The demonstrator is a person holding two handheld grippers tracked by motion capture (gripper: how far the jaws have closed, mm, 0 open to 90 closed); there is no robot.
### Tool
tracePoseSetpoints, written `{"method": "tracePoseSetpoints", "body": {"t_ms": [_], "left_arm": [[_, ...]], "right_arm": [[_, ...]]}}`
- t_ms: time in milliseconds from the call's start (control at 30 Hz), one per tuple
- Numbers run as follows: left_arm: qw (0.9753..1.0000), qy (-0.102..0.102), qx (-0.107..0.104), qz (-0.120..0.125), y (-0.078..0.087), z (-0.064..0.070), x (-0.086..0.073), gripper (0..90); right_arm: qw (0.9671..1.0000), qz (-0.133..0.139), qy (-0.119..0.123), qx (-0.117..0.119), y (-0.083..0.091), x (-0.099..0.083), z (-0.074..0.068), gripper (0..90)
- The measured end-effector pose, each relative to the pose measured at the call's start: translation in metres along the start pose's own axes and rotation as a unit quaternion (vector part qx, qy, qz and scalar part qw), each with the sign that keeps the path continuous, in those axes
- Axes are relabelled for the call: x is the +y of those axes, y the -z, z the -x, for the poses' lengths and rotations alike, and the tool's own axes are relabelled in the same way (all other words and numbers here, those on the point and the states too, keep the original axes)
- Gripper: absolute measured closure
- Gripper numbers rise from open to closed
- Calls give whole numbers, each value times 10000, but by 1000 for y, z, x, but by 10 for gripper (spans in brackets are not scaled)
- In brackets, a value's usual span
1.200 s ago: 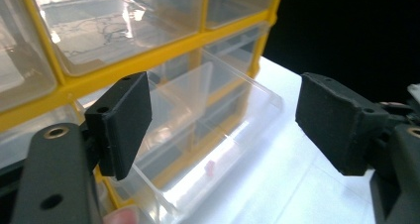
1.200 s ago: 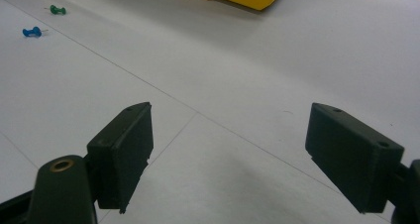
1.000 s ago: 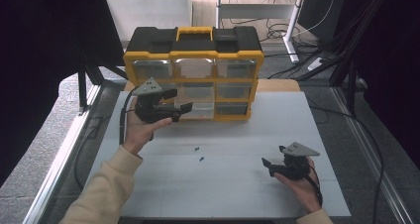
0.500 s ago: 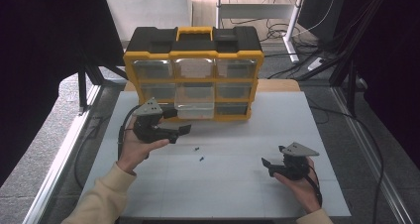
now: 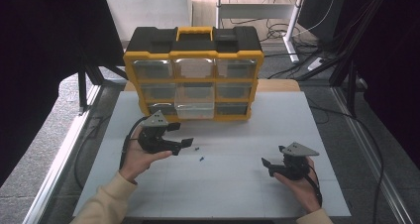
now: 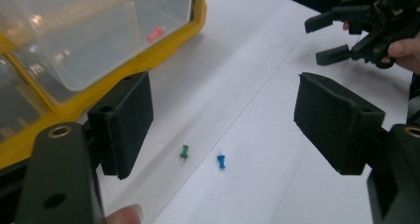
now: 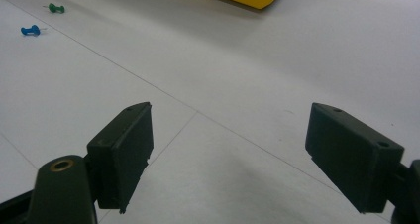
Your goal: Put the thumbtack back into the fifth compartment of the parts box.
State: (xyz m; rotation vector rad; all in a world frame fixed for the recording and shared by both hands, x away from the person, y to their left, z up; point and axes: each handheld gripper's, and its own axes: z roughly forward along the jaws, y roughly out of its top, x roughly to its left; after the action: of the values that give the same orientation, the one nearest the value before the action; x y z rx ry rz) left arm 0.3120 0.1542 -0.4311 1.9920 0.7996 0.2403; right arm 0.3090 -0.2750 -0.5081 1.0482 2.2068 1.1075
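Two small pushpins lie on the white table (image 5: pixel 237 184), a green pin (image 5: pixel 196 148) and a blue pin (image 5: pixel 202 159). My left gripper (image 5: pixel 182 135) hovers just left of them, open, with nothing between its jaws. In the left gripper view the green pin (image 6: pixel 184 152) and the blue pin (image 6: pixel 221 160) lie on the table between the open jaws of that gripper (image 6: pixel 223 115). My right gripper (image 5: pixel 272 154) rests low at the front right, open and empty. Its own view shows the wide-set jaws (image 7: pixel 233 154) with the blue pin (image 7: pixel 30 30) and green pin (image 7: pixel 56 8) far off.
A yellow and black organizer (image 5: pixel 193 70) with clear drawers stands at the table's back. Its bottom middle drawer (image 5: pixel 194 109) is pulled out; a red pin (image 6: pixel 154 33) lies inside it. Cables and frame legs lie beyond the table.
My left gripper has come away from the organizer's front, moving toward the person and down to beside the two pins. The right gripper has stayed put.
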Motion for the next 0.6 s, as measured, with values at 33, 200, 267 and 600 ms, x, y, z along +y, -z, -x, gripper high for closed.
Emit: {"method": "tracePoseSetpoints", "body": {"t_ms": [33,200,267,600], "left_arm": [[10000,-7,-10,-50,-2,0,-1,227],[9997,-29,-63,-242,-14,3,-6,228],[9995,-25,-83,-313,-19,3,-7,229],[9976,-73,-56,-692,-41,4,-14,230]], "right_arm": [[10000,-2,11,-2,0,0,0,191],[10000,-5,-6,-2,0,0,0,191],[10000,-7,-1,-7,0,0,0,191],[10000,-18,9,-5,0,0,0,191]]}}
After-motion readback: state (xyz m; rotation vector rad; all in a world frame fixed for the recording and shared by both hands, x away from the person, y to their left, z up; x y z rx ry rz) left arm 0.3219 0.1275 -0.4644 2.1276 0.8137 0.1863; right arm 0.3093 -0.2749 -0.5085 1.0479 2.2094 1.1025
